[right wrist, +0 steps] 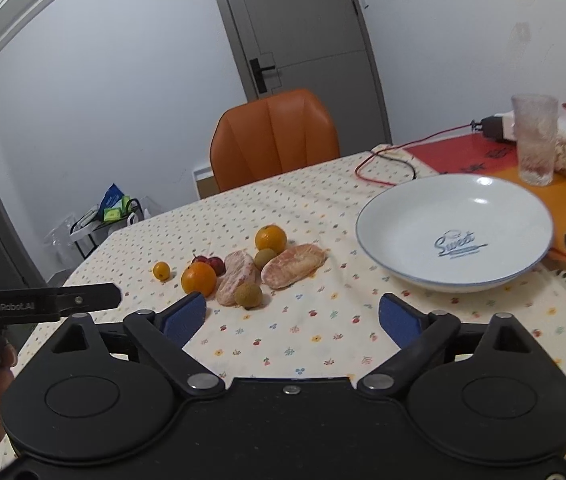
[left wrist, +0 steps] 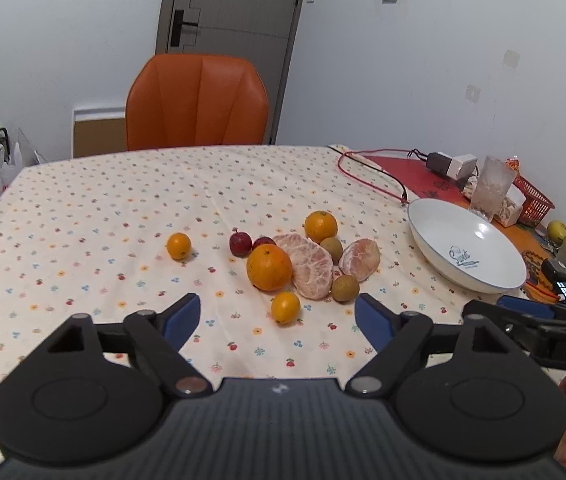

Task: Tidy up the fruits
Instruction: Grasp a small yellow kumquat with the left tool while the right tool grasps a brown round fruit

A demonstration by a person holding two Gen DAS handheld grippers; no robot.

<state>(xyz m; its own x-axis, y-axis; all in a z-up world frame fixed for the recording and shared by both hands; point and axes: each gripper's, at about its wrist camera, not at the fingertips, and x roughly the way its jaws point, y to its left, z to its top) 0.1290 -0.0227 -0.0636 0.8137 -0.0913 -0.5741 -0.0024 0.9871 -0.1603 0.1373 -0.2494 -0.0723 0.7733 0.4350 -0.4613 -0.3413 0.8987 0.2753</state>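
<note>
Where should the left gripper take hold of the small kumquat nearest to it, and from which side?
Grip the nearest kumquat across its rounded middle, coming in from the near side, slightly above. It lies alone on the tablecloth, clear of the large orange and the longan behind it. The open left gripper already frames it, so this looks simplest.
</note>
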